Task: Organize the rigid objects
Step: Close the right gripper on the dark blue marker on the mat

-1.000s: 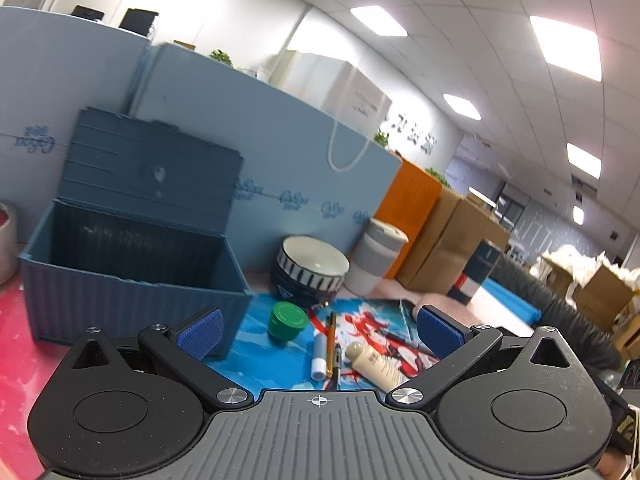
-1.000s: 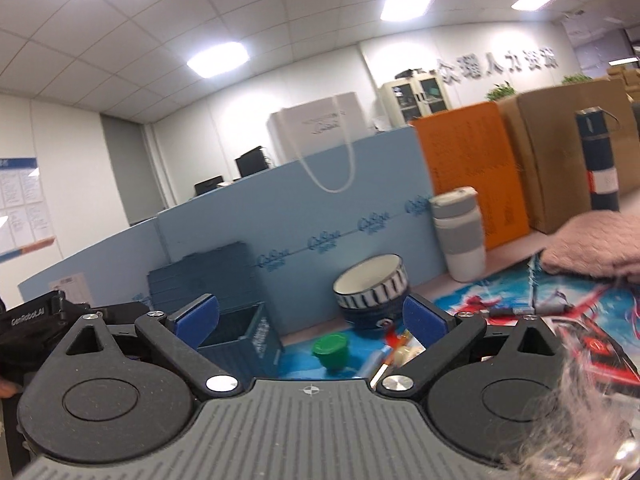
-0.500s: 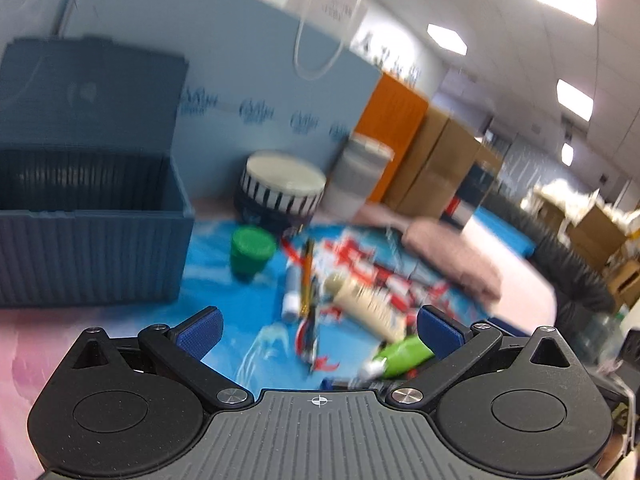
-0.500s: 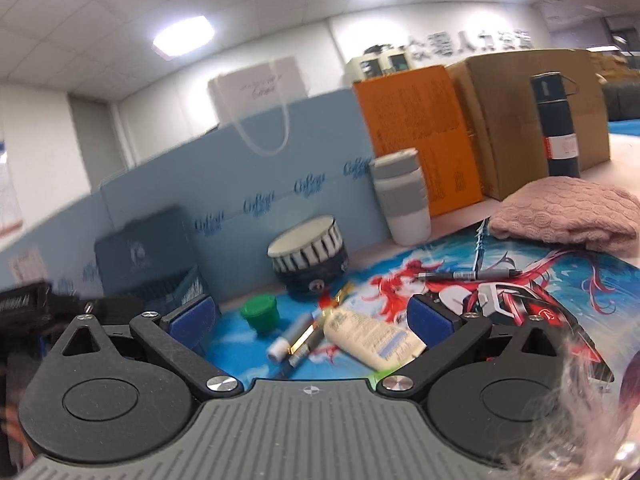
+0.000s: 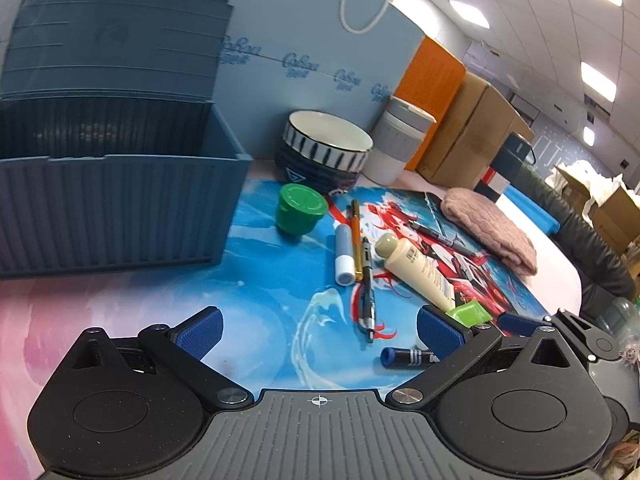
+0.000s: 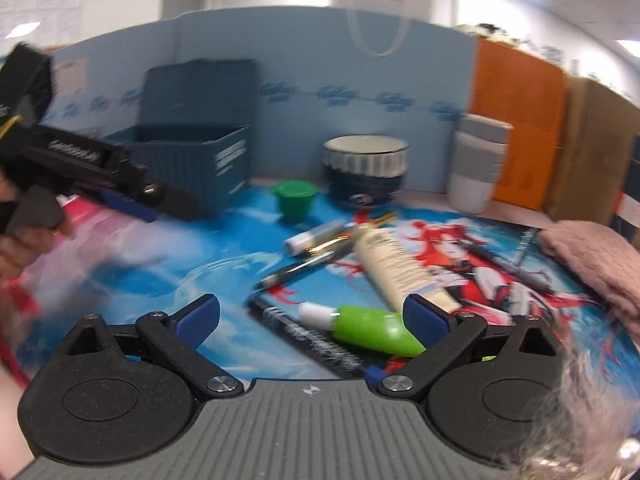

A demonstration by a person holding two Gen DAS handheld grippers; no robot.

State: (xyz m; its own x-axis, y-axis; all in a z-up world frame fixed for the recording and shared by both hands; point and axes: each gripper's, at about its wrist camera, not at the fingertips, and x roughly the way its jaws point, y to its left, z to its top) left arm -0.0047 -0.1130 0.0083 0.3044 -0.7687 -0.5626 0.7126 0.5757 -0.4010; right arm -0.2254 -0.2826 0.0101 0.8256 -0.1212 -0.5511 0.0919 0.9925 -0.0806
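- The left gripper (image 5: pixel 318 330) hangs over the blue mat (image 5: pixel 272 280), jaws spread wide and holding nothing.
- The right gripper (image 6: pixel 312 318) is likewise released and empty; a green tube (image 6: pixel 368 330) with a white cap lies between its fingers on the mat, touching neither as far as I can tell.
- Just ahead lie a cream tube (image 5: pixel 416 268), a dark pen (image 5: pixel 367 280), an orange pen (image 5: pixel 355 236) and a white-capped marker (image 5: pixel 343 248), side by side.
- A small dark blue tube (image 5: pixel 406 357) lies near the left gripper's right finger.
- Farther on, a green cup (image 5: pixel 299 208) sits upside down beside the blue box (image 5: pixel 116 200), whose lid stands open.
- Behind them stand a striped bowl (image 5: pixel 326 152) and a grey-banded cup (image 5: pixel 396 146); a pink cloth (image 5: pixel 490 224) lies at the mat's right.
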